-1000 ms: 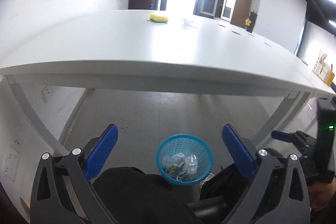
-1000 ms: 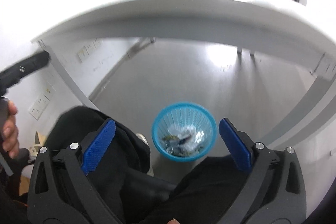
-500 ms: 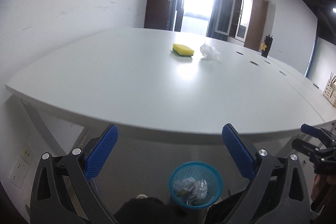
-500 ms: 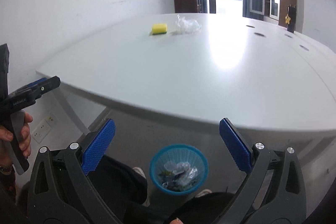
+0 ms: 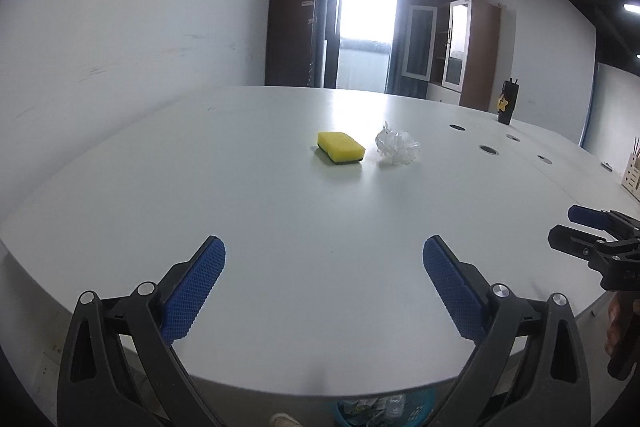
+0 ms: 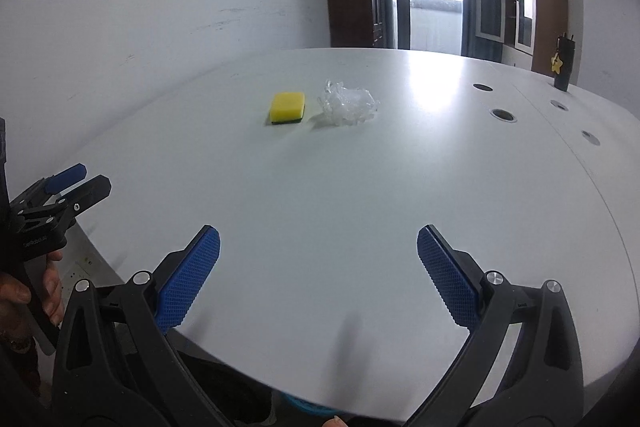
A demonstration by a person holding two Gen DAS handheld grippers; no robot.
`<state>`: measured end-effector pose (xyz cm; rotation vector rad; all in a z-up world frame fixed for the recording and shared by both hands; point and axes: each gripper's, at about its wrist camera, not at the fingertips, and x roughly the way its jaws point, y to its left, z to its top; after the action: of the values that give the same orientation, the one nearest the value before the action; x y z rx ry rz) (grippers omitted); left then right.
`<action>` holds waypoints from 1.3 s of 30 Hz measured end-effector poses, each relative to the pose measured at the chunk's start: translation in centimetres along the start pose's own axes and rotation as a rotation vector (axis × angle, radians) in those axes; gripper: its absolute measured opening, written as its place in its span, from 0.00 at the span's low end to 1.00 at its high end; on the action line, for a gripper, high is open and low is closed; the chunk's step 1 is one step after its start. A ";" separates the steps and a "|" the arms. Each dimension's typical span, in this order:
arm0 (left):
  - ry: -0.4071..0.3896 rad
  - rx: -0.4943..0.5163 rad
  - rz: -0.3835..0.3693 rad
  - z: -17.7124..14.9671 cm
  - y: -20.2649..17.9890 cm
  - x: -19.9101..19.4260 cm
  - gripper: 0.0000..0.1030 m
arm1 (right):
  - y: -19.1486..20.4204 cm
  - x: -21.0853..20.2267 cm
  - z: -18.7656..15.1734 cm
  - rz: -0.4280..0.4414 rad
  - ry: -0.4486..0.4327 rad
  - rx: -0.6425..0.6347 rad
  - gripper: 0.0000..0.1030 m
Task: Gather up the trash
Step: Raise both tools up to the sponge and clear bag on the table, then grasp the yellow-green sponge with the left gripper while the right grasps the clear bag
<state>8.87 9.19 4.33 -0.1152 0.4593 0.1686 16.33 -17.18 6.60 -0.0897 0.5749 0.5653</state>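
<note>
A crumpled clear plastic wrapper (image 5: 397, 148) (image 6: 349, 103) lies on the white table (image 5: 280, 227) (image 6: 400, 187), just right of a yellow sponge (image 5: 341, 147) (image 6: 287, 108). My left gripper (image 5: 324, 259) hangs open over the table's near edge, nothing between its blue pads. My right gripper (image 6: 318, 251) is open too, empty, over the near part of the table; it also shows at the right edge of the left wrist view (image 5: 576, 227). A sliver of the blue trash basket (image 5: 380, 407) (image 6: 300, 405) peeks out under the table edge.
Round cable holes (image 6: 503, 115) dot the table's right side. A dark bottle with a yellow star (image 6: 562, 67) stands at the far right. A wooden holder (image 5: 632, 173) sits at the right edge. A white wall runs along the left; a hand (image 6: 36, 291) holds the left gripper.
Both grippers have risen from under the table, where they looked down at the basket, to above the tabletop. The sponge and wrapper now lie ahead; the basket has dropped almost out of sight.
</note>
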 end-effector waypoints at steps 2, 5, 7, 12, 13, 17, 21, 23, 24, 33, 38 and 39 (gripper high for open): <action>0.003 0.000 -0.005 1.0 0.1 0.9 0.94 | 0.1 1.1 1.6 -0.002 0.010 -0.004 0.92; 0.011 0.002 -0.006 2.5 0.1 2.3 0.94 | 0.7 2.5 3.7 -0.005 0.010 -0.026 0.92; 0.018 0.003 -0.010 3.2 0.3 3.2 0.94 | 1.2 3.7 4.9 -0.013 0.018 -0.056 0.92; 0.029 0.000 0.005 5.2 1.0 5.4 0.94 | 1.3 7.8 7.7 0.005 0.080 -0.079 0.92; 0.030 0.003 0.020 5.7 1.3 5.9 0.94 | 1.2 8.6 8.0 0.011 0.093 -0.080 0.92; 0.059 0.023 0.029 7.5 1.6 8.1 0.94 | 0.8 11.9 9.9 0.013 0.120 -0.068 0.92; 0.067 0.029 0.027 8.7 1.6 9.9 0.94 | 0.4 15.2 11.7 -0.001 0.137 -0.067 0.92; 0.074 0.014 0.016 9.1 1.8 10.6 0.94 | -0.1 17.0 12.5 -0.006 0.147 -0.050 0.92; 0.083 0.003 0.012 9.2 2.0 11.1 0.94 | -0.3 17.9 12.8 -0.011 0.155 -0.046 0.92; 0.164 -0.029 0.012 9.9 2.7 15.2 0.94 | -1.5 25.8 14.9 -0.023 0.234 -0.027 0.78; 0.163 -0.012 0.030 11.2 1.6 17.7 0.94 | -2.1 28.0 15.5 -0.036 0.266 -0.040 0.59; 0.161 -0.006 0.032 11.4 1.2 18.3 0.94 | -2.5 28.3 15.6 -0.032 0.270 -0.023 0.50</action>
<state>29.76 14.58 6.18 -0.1282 0.6213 0.1932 44.89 -2.07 4.28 -0.1984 0.8276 0.5327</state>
